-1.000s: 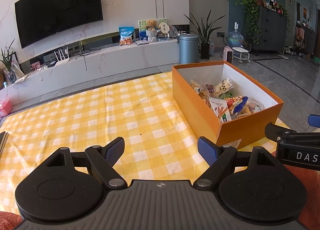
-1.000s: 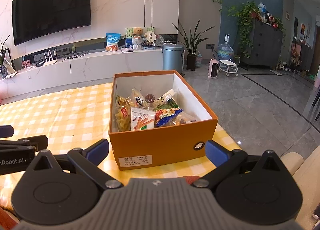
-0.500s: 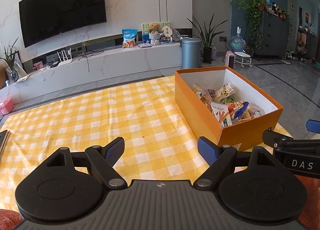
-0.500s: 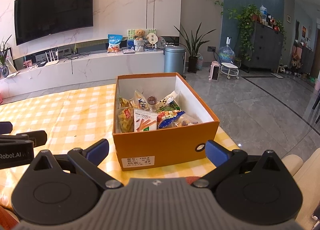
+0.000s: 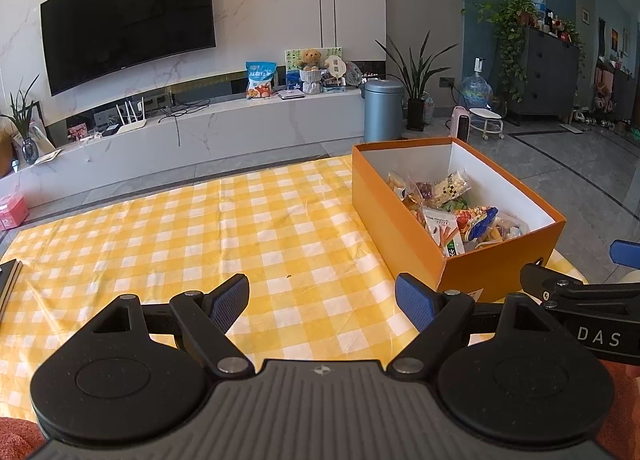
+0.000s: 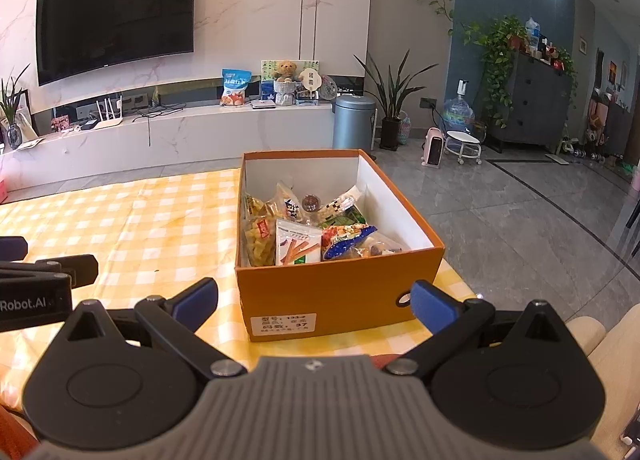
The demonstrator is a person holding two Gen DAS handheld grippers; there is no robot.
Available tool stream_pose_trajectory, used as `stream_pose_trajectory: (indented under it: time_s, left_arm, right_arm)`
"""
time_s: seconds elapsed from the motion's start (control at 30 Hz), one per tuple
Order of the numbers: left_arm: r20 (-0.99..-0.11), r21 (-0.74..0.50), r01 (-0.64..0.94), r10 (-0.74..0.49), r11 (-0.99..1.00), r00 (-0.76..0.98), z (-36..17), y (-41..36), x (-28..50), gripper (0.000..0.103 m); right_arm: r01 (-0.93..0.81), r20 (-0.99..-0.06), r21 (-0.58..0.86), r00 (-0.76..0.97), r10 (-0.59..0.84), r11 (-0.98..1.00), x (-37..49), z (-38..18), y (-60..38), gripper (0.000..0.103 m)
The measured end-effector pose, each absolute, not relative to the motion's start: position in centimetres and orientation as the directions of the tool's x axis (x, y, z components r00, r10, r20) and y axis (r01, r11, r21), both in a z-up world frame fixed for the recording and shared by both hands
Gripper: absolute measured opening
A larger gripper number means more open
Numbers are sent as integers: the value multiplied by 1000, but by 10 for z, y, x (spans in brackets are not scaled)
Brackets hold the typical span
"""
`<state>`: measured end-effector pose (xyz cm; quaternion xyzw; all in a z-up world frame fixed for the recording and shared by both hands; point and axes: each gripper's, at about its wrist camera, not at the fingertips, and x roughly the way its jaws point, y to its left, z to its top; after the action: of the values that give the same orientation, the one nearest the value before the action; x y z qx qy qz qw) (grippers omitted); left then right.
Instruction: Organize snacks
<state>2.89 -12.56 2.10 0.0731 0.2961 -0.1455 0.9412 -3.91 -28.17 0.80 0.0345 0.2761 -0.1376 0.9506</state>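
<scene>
An orange box [image 6: 332,292] with white inner walls stands at the right end of the yellow checked table and holds several snack packets [image 6: 298,246]. It also shows in the left wrist view [image 5: 394,220], with the packets [image 5: 444,220] inside. My right gripper [image 6: 314,302] is open and empty, just in front of the box's near wall. My left gripper [image 5: 322,300] is open and empty over bare tablecloth, left of the box. The right gripper's body shows at the left wrist view's right edge.
The yellow checked tablecloth [image 5: 180,228] covers the table. A dark flat object [image 5: 8,280] lies at its left edge. Beyond the table are a white TV console [image 5: 200,132], a grey bin [image 5: 383,110] and grey floor to the right.
Both grippers have drawn back and risen slightly, so the box sits a little farther off in both views. Both jaws have stayed open. The box and snacks have not moved.
</scene>
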Motion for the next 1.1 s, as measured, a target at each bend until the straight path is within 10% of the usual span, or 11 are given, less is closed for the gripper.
stream_pose_trajectory:
  time_s: [1.1]
  left_arm:
    - [-561, 35, 314, -241, 949, 792, 29, -124, 22, 97]
  right_arm:
    - [270, -533, -9, 813, -233, 963, -41, 11, -281, 100]
